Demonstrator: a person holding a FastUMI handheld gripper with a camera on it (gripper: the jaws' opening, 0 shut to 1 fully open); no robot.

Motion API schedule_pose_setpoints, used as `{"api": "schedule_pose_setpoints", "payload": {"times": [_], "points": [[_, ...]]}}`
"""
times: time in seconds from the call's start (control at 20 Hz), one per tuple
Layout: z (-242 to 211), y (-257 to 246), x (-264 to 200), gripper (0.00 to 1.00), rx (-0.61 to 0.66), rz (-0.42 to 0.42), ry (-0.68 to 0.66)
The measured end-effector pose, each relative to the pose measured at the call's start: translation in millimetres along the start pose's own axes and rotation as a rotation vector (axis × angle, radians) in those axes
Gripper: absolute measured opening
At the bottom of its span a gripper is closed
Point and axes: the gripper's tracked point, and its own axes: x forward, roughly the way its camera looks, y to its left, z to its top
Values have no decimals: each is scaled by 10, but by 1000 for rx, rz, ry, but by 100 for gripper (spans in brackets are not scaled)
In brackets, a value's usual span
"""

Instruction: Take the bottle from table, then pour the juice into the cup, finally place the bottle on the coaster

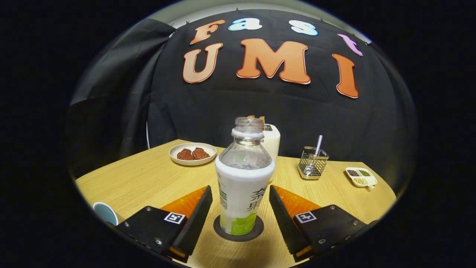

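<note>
Between the two black ribbed fingers of the gripper point(241, 208), a clear plastic bottle with a white and green label point(243, 178) is seen standing upright on a dark round coaster point(238, 228). Its long axis is vertical, and its open, uncapped neck is pointed straight up. The fingers are spread wide, with a gap left on each side of the bottle; neither finger is in contact with it. The coaster is placed on the light wooden counter point(148, 178). A white cup with a pale blue interior point(105, 213) is located beside the left finger. Beyond the bottle, a white plate of dark red pieces point(192, 153), a white toaster point(271, 143), a wire holder with a metal utensil point(313, 162) and a small divided white dish point(361, 176) are arranged.
</note>
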Motion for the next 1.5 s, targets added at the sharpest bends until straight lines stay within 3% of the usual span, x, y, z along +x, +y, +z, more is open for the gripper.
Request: {"api": "schedule_pose_setpoints", "payload": {"times": [0.15, 0.6, 1.0, 1.5], "points": [[355, -89, -298, 97, 19, -19, -83], [1470, -1014, -1667, 98, -1, -240, -275], [1847, -1288, -2623, 98, -10, -254, -326], [2237, -1132, -3155, 98, 5, -197, -395]]}}
